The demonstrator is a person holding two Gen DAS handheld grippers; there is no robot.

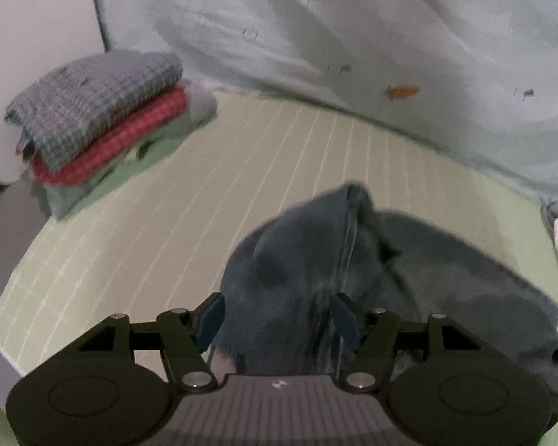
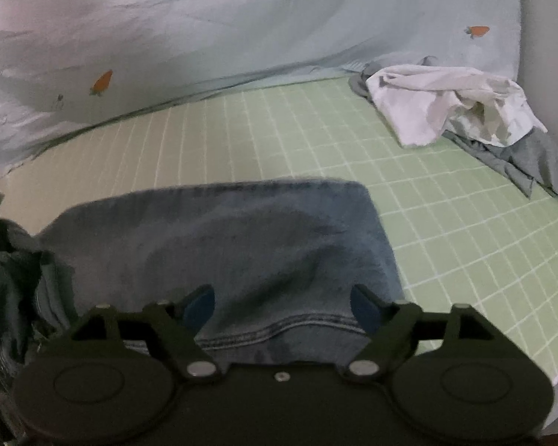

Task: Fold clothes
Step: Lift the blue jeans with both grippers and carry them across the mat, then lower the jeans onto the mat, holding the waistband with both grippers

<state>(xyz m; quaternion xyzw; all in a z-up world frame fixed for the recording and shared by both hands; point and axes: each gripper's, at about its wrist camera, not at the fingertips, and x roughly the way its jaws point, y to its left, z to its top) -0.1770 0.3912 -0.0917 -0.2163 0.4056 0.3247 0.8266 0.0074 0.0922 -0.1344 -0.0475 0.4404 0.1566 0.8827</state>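
The left gripper (image 1: 277, 316) pointed steeply down with its blue-padded jaws standing apart, clamped on nothing. Between and just beyond them lay the dark blue denim garment (image 1: 372, 260), bunched into a hump with a stitched seam running away from the gripper; whether the pads brushed the cloth could not be told. The garment rested on the near right part of the pale green mat with a white grid (image 1: 204, 186). Far to the left on that mat sat a stack of folded clothes (image 1: 104, 122): a grey-blue checked piece on top, a red one beneath it, and pale green pieces at the bottom. Behind the mat hung a light blue sheet printed with small orange carrots (image 1: 353, 37).

The right gripper (image 2: 282, 306) also had its jaws spread wide, gripping nothing. The denim garment (image 2: 241, 238) lay flat and smooth under and ahead of it here, a stitched hem crossing near the gripper. At the near left edge a dark crumpled fold of cloth (image 2: 7, 260) sat beside the denim. Well apart, at the far right of the green mat (image 2: 446, 223), was a loose heap: a crumpled white garment (image 2: 446, 100) lying on a grey one (image 2: 532, 160). The carrot-print sheet (image 2: 204, 37) closed the far side.
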